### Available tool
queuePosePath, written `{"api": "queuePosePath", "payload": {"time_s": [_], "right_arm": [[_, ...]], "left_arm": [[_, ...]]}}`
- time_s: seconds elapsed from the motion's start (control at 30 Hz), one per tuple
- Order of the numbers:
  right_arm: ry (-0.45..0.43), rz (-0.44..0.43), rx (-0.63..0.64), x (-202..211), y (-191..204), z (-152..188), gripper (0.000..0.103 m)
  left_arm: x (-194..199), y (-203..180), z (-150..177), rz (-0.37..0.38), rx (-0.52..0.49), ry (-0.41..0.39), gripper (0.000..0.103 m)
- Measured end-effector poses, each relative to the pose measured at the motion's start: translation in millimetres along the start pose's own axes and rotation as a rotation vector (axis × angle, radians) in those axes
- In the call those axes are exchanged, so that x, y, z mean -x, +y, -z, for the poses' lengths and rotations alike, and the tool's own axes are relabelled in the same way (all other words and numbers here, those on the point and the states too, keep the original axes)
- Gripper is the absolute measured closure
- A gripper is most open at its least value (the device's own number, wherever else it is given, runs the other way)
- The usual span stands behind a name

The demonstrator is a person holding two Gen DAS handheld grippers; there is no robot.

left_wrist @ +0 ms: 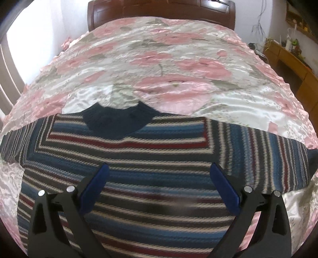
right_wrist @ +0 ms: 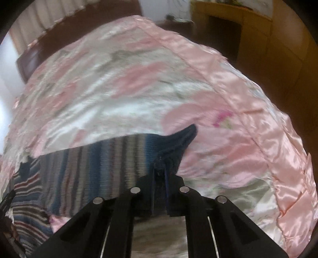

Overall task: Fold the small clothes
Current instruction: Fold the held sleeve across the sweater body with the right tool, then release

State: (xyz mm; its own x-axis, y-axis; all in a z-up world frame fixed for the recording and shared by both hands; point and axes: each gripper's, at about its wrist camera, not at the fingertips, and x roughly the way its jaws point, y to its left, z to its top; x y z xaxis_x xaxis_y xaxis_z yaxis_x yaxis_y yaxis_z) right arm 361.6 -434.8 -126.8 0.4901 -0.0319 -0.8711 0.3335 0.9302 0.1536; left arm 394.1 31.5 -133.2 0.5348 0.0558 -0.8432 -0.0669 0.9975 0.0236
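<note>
Sweater [left_wrist: 159,158]: striped knit lying flat on the floral bedspread [left_wrist: 178,59], navy collar [left_wrist: 117,121] pointing toward the wooden headboard [left_wrist: 161,12], both sleeves stretched straight out from the body.
Progress: seemingly the first fold; body unfolded, one sleeve only just gripped, everything else left to do.
Right gripper [right_wrist: 160,172]: pressed together on the navy cuff [right_wrist: 178,142], at the sleeve end farthest from the collar.
Left gripper [left_wrist: 159,176]: spread wide, hovering over the sweater's chest, holding nothing.
Containers: none visible near the sweater.
</note>
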Motion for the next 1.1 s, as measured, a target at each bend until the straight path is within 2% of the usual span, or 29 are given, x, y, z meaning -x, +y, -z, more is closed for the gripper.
{"api": "queuePosePath", "payload": {"time_s": [0.23,0.33,0.47,0.67,0.77,0.9,1.0,1.03,1.07,1.1], "right_arm": [[-0.032,-0.135,0.139,13.7,101.5,5.4,0.095],[-0.032,-0.237,0.192,16.6,153.8,12.0,0.095],[-0.001,-0.362,0.27,14.0,232.5,28.4,0.095],[0.074,-0.457,0.341,-13.3,319.5,58.5,0.095],[0.124,-0.486,0.349,-35.0,346.2,76.2,0.095],[0.2,-0.446,0.362,-69.1,360.7,96.0,0.094],[0.239,-0.46,0.35,-73.4,355.6,108.0,0.081],[0.234,-0.48,0.339,-66.7,349.9,109.1,0.07],[0.22,-0.492,0.332,-58.3,346.7,108.7,0.064],[0.175,-0.51,0.325,-41.6,334.7,107.0,0.063]], "left_arm": [[-9.0,53.6,-1.0,-0.024,0.016,0.031,0.003],[-10.5,75.4,-0.1,-0.03,0.03,0.035,0.003],[-10.2,100.0,2.1,-0.026,0.052,0.036,0.003],[-8.9,133.1,6.1,-0.031,0.078,0.036,0.003],[-8.7,145.8,8.7,-0.028,0.086,0.039,0.003],[-10.9,155.5,12.2,-0.023,0.094,0.05,0.003],[-12.8,153.2,15.0,-0.01,0.088,0.066,0.003],[-13.1,149.1,15.7,0.005,0.085,0.073,0.003],[-12.5,146.1,16.8,0.016,0.083,0.074,0.003],[-12.0,141.4,17.4,0.03,0.08,0.075,0.003]]}}
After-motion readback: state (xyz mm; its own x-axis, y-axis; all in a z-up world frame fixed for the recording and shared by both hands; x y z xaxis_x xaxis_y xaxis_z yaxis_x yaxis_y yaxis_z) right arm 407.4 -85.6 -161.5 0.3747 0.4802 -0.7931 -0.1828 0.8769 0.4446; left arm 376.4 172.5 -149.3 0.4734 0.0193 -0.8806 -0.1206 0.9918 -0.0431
